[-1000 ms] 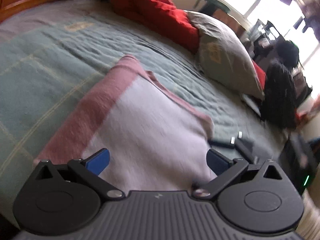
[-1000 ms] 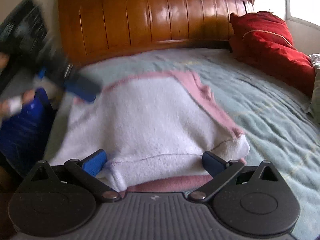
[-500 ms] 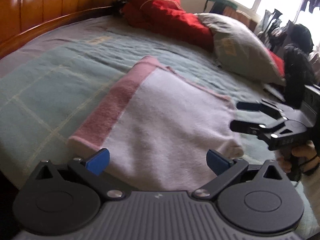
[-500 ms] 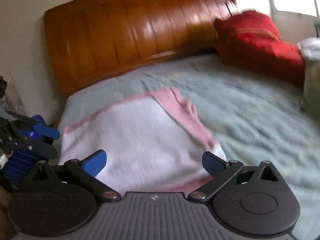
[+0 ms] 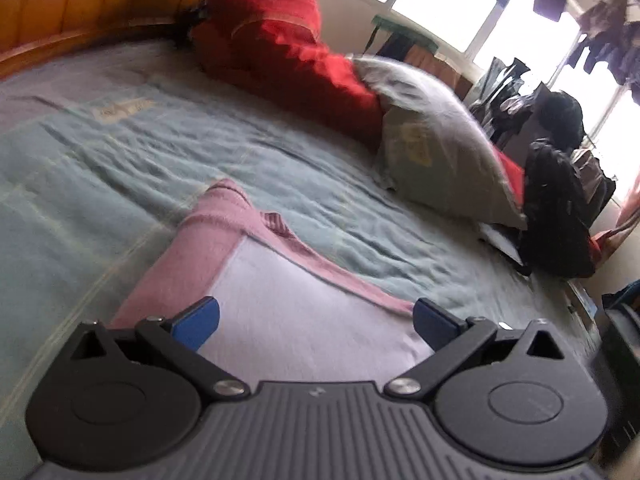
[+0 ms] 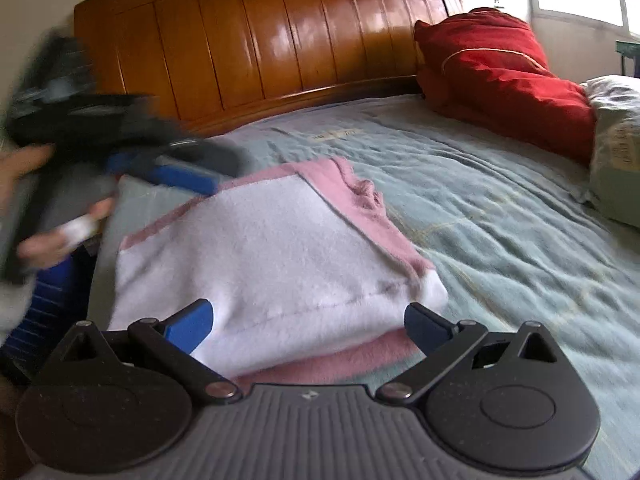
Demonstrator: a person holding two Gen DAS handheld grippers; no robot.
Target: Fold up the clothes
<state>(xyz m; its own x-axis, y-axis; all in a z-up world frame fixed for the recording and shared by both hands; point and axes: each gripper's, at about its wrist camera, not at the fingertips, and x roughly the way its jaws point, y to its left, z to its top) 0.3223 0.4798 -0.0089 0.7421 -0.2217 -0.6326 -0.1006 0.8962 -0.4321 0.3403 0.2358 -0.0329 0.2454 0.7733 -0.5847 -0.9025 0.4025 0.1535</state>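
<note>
A folded white garment with pink borders lies flat on the teal bedcover. My right gripper is open, low at the garment's near edge, with the white fold and a pink layer between its blue fingertips. In the left wrist view the same garment fills the space in front of my left gripper, which is open with nothing clamped. The right wrist view shows the left gripper blurred at the garment's far left corner, held by a hand.
A wooden headboard runs behind the bed. A red pillow and a grey pillow lie along the far side. A black backpack sits beyond the grey pillow. Bare bedcover lies between garment and pillows.
My left gripper has moved in low over the garment, and the right gripper has left its view. My right gripper has dropped from a raised, pulled-back pose to the garment's near edge.
</note>
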